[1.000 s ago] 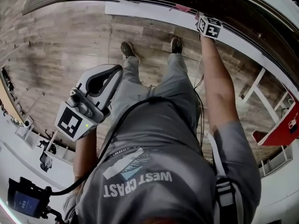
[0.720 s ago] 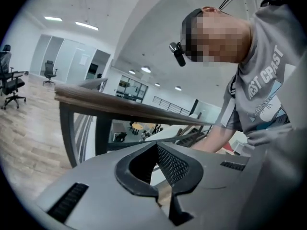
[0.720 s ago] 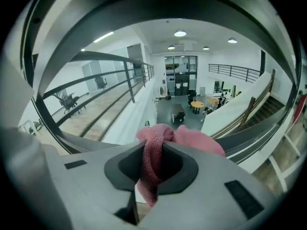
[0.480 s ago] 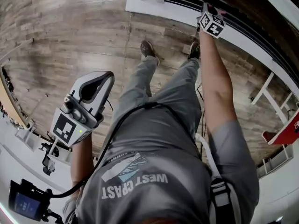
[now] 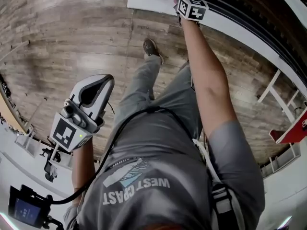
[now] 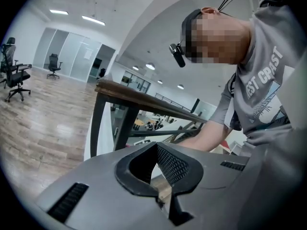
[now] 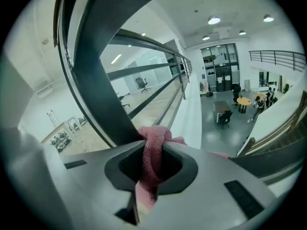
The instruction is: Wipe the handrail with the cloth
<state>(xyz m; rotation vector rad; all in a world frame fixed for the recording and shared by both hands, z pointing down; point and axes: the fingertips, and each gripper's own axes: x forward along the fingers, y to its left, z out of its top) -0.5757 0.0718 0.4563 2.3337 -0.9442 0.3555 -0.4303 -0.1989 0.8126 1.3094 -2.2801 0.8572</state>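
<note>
Head view looked steeply down over the torso to the wood floor. Left gripper view faced the handrail from farther off; right gripper view hugged it.

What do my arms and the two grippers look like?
The left gripper and right gripper are grey plastic with black textured pads, each carrying a white cube of black square markers. Short grey sleeves; a black cable crosses the shirt.

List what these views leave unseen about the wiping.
1. Whether the cloth touches the handrail: right gripper view, fingers of the right gripper cover the contact.
2. Right gripper's fingers: head view, hidden behind its marker cube, cut by the top edge.
3. Handrail's far end: left gripper view, behind the person's forearm.
</note>
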